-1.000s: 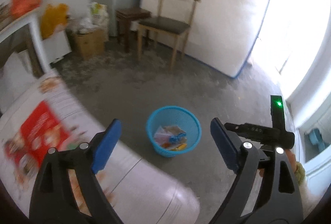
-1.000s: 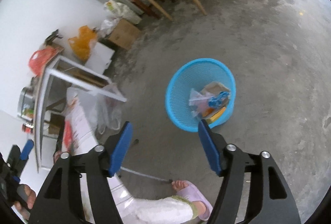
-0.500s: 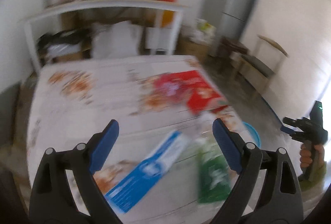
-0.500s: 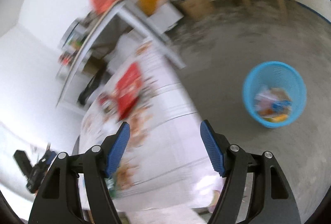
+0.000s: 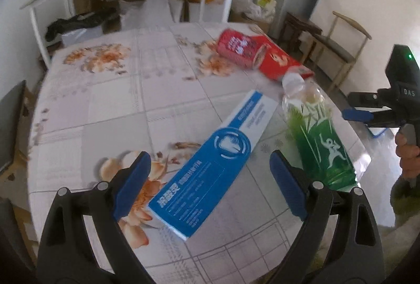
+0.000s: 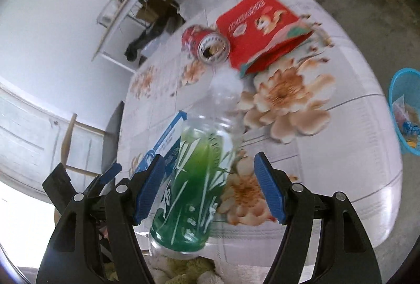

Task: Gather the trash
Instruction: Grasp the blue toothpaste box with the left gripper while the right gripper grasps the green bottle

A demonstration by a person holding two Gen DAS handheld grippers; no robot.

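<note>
Left wrist view: trash on the flowered desk

My left gripper (image 5: pixel 210 185) hangs open over the blue box (image 5: pixel 214 166), touching nothing. My right gripper (image 6: pixel 210 185) is open too, the lying green bottle (image 6: pixel 197 173) between its blue pads, no contact visible. Beyond: red can (image 6: pixel 207 44), red packet (image 6: pixel 262 27). Far right on the floor: blue basket (image 6: pixel 405 111) holding scraps. Desk (image 5: pixel 118 100) beneath all.

Right hand-held gripper (image 6: pixel 210 185) spread wide over floral tabletop (image 6: pixel 341 153), nothing clamped. Green-labelled plastic bottle (image 6: pixel 199 166) lying between the blue pads, blue box (image 6: pixel 165 142) beside it. Farther off, red can (image 6: pixel 207 44) touching red packet (image 6: pixel 262 27). Blue basket (image 6: pixel 404 111) on floor at right edge.
</note>
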